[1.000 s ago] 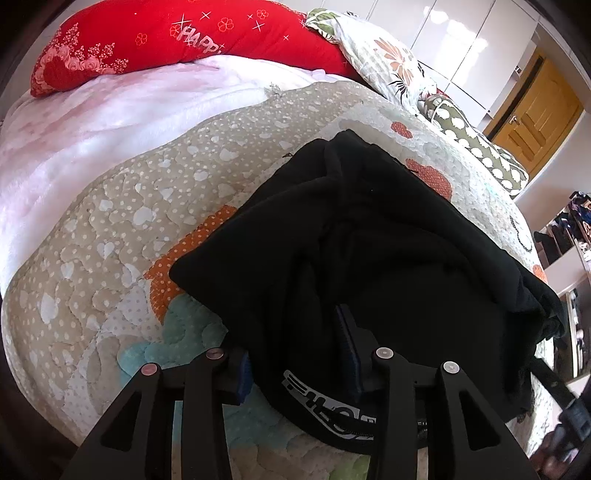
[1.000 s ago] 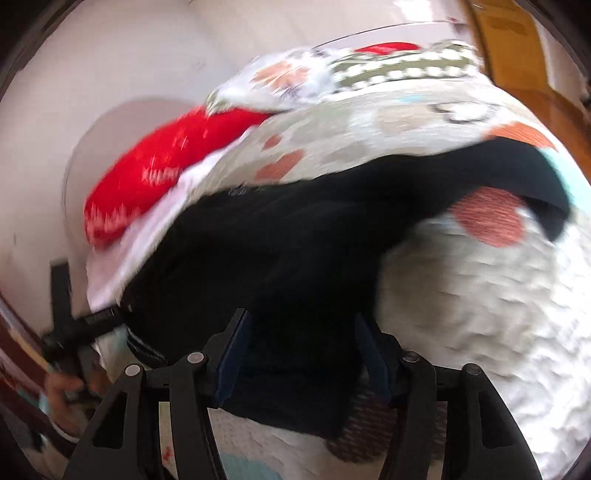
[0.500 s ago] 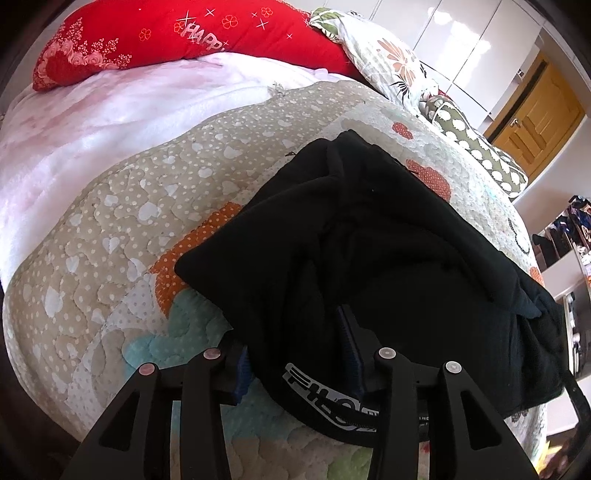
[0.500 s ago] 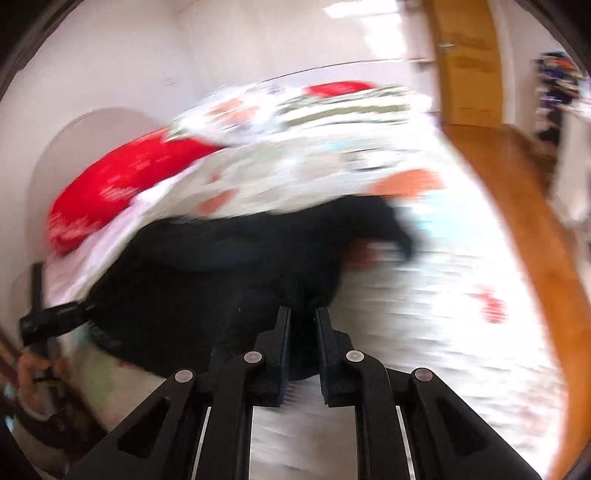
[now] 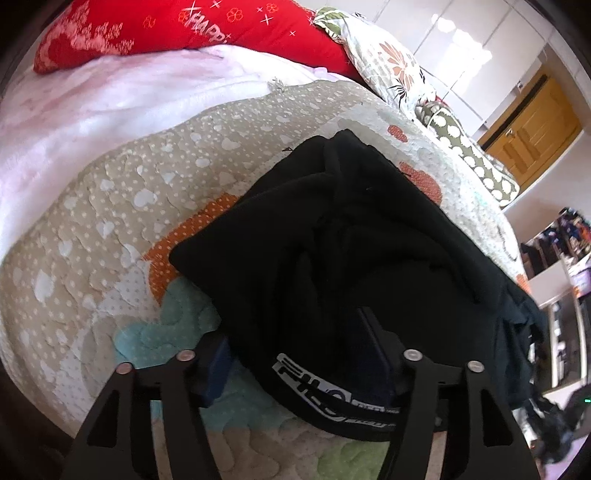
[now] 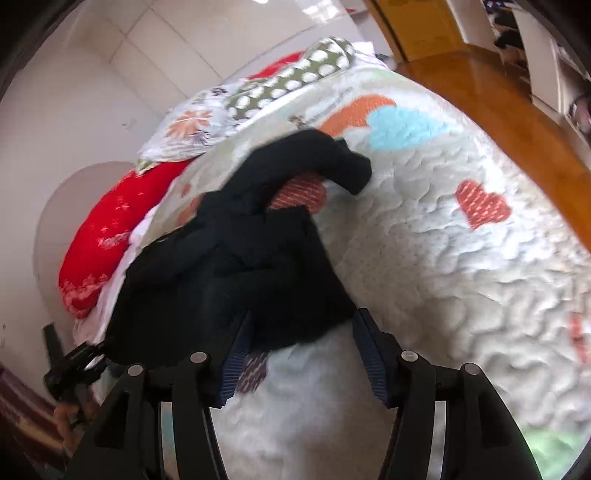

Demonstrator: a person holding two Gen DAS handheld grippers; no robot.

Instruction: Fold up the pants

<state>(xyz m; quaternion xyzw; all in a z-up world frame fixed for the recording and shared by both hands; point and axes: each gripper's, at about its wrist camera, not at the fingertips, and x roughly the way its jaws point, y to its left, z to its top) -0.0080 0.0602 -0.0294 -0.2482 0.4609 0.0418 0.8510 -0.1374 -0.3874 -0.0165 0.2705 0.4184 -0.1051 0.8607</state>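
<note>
Black pants (image 5: 362, 240) lie bunched on a quilted bed, the waistband with white lettering (image 5: 325, 395) nearest my left gripper. My left gripper (image 5: 295, 350) is open, its jaws wide apart on either side of the waistband end. In the right wrist view the pants (image 6: 236, 266) lie in a loose heap, one leg end (image 6: 347, 162) curled away toward the far side. My right gripper (image 6: 303, 354) is open, its jaws on either side of the near edge of the black cloth.
The quilt (image 5: 110, 221) has hearts and dots. A pink blanket (image 5: 92, 99), a red pillow (image 5: 184, 33) and floral and spotted pillows (image 5: 391, 66) lie at the head. A wooden floor (image 6: 498, 99) runs past the bed's side. The left gripper shows at far left (image 6: 74, 373).
My right gripper was shut half a second ago and now stands open at the pants' edge; its view has swung. My left gripper has stayed open at the waistband.
</note>
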